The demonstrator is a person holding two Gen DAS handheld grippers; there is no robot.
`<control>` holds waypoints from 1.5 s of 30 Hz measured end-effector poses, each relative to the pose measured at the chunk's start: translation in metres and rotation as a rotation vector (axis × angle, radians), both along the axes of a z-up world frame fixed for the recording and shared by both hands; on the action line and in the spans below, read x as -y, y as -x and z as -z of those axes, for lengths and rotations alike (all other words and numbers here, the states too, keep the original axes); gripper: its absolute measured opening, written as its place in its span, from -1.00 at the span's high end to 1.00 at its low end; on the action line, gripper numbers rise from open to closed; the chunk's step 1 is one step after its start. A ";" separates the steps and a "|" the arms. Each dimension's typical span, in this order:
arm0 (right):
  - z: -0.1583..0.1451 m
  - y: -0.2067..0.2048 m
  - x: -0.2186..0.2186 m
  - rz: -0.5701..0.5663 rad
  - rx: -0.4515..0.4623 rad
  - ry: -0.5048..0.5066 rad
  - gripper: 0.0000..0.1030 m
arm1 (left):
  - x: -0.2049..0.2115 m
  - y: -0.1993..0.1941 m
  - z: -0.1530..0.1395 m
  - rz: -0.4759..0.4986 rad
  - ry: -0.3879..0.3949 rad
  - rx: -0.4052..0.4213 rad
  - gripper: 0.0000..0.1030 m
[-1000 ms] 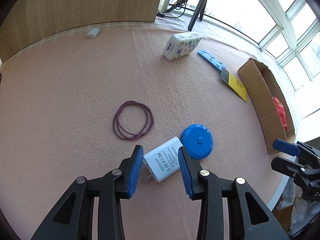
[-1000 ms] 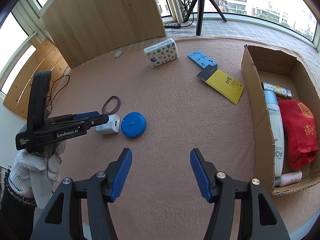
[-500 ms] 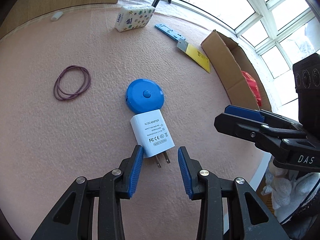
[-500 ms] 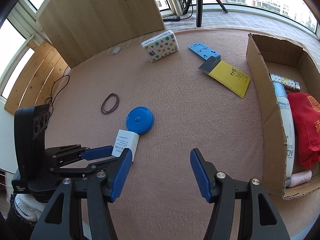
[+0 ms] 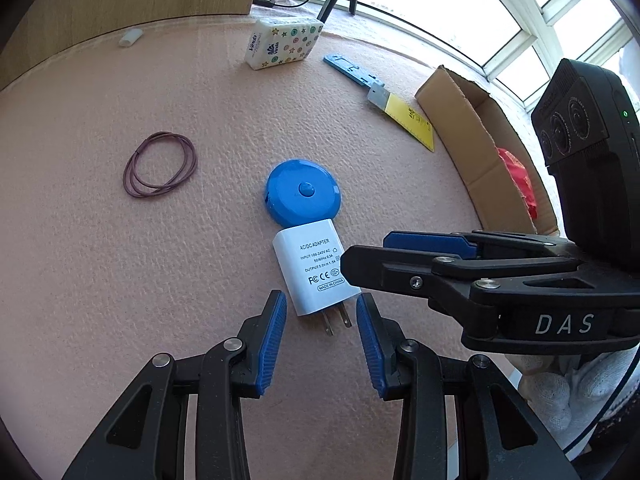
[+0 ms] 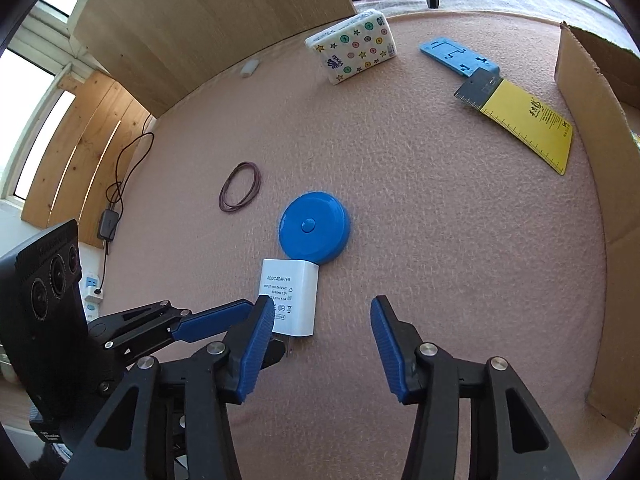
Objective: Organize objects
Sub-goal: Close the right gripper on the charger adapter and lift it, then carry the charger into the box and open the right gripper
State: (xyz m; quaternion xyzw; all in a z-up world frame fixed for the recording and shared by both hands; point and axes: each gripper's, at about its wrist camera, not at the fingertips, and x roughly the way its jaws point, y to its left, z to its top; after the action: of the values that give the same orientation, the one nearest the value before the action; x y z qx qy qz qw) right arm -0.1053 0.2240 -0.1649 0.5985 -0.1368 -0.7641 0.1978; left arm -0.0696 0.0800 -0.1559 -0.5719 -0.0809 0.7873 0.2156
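Observation:
A white AC/DC adapter (image 5: 311, 268) lies flat on the pink mat, prongs toward me, touching a round blue tape measure (image 5: 303, 191) beyond it. My left gripper (image 5: 321, 305) is open, its tips on either side of the prongs, not touching them. The right gripper (image 5: 404, 248) reaches in from the right beside the adapter. In the right wrist view the adapter (image 6: 290, 298) lies just ahead of the left finger of my open, empty right gripper (image 6: 318, 314), with the tape measure (image 6: 314, 227) beyond.
A loop of purple rubber bands (image 5: 160, 164) lies left. A tissue pack (image 5: 284, 42), a blue plastic bracket (image 5: 350, 70) and a yellow ruler card (image 5: 408, 120) lie farther back. A cardboard box (image 5: 476, 148) holding a red item stands right. A wooden panel stands behind.
The left gripper backed off the adapter, which now lies released with its prongs toward it. The right gripper moved in close from the right, toward the adapter.

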 end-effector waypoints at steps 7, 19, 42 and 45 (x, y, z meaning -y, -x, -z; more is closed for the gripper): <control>0.010 0.005 0.018 -0.042 0.043 0.019 0.13 | -0.003 0.001 -0.001 -0.009 -0.016 -0.002 0.25; 0.028 0.011 0.023 -0.076 0.055 0.019 0.37 | -0.002 -0.001 0.001 -0.032 -0.033 0.010 0.29; -0.055 -0.005 -0.054 0.065 -0.118 0.010 0.38 | -0.100 0.017 -0.076 0.115 -0.056 -0.157 0.31; -0.066 -0.004 -0.073 0.100 -0.143 0.001 0.38 | -0.123 0.024 -0.083 0.145 -0.064 -0.173 0.31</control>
State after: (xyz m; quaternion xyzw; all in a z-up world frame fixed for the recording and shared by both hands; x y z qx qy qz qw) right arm -0.1013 0.2973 -0.0986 0.5346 -0.1525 -0.8139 0.1687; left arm -0.0936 0.2034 -0.0727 -0.4989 -0.0457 0.8131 0.2964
